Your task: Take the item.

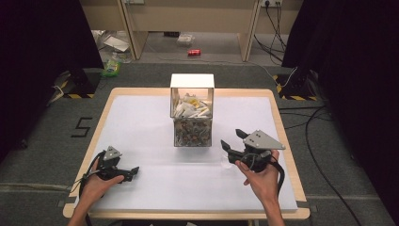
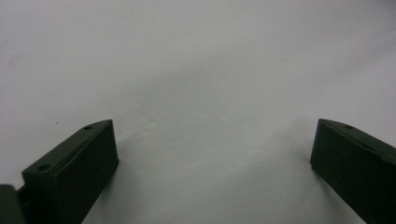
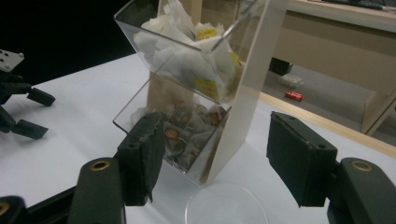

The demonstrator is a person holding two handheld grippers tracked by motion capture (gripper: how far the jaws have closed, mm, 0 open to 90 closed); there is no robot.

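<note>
Nearest me in the high view are my two hands at the near edge of the table, each holding a set of tongs. My left hand has the left tongs low over the white tabletop at the near left, jaws pointing right; in the left gripper view they're spread wide with bare white surface between them, gripping nothing. My right hand holds the right tongs at the near right, jaws aimed left and far toward the clear box. They're wide open too, empty. The box stands mid-table, two tiers: white sachets up top, brownish packets below. A small clear round dish lies on the table just beside the box's near right corner, below my right jaws.
</note>
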